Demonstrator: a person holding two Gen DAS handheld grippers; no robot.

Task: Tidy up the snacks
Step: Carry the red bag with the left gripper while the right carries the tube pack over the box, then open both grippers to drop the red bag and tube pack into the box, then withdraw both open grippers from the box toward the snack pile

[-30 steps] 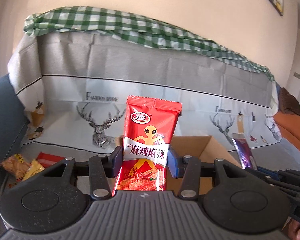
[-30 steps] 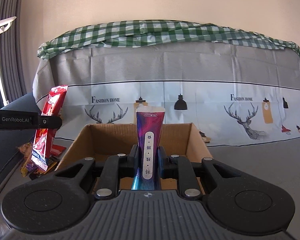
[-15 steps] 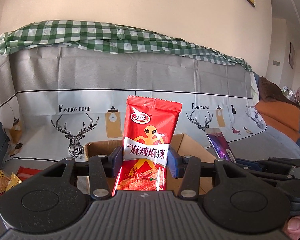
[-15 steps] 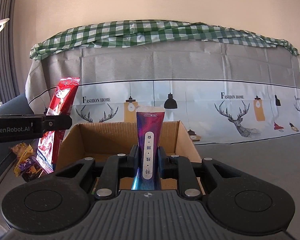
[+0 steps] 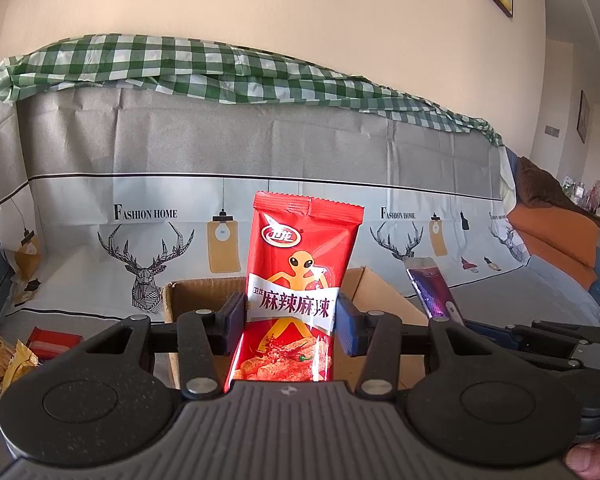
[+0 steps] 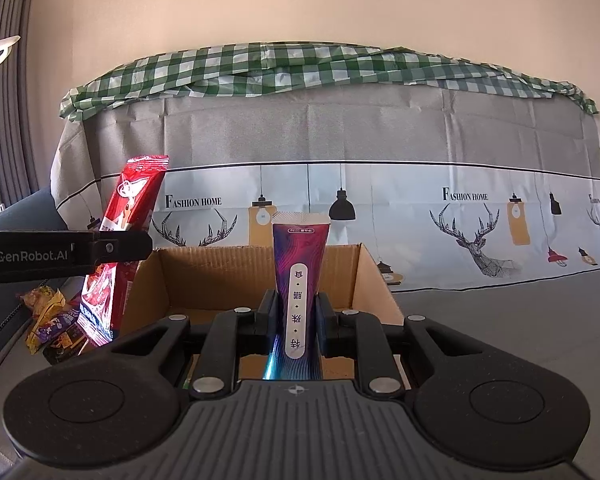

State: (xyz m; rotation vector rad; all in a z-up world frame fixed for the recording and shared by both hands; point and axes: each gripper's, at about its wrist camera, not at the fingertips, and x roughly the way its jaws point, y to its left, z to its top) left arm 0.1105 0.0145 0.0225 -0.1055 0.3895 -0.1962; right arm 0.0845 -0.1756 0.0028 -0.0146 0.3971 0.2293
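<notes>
Left of the cardboard box: small loose snacks in a pile. Just left of the box, up above its edge: red packet pinched at the middle by the left gripper. Over the box: purple packet squeezed tight in the narrow right gripper. Both probably light, thin, crinkly, a bit slippery. Best held mid-body, gently, not crushed.

Black hand-held gripper, ribbed grey housing, silver screws.
</notes>
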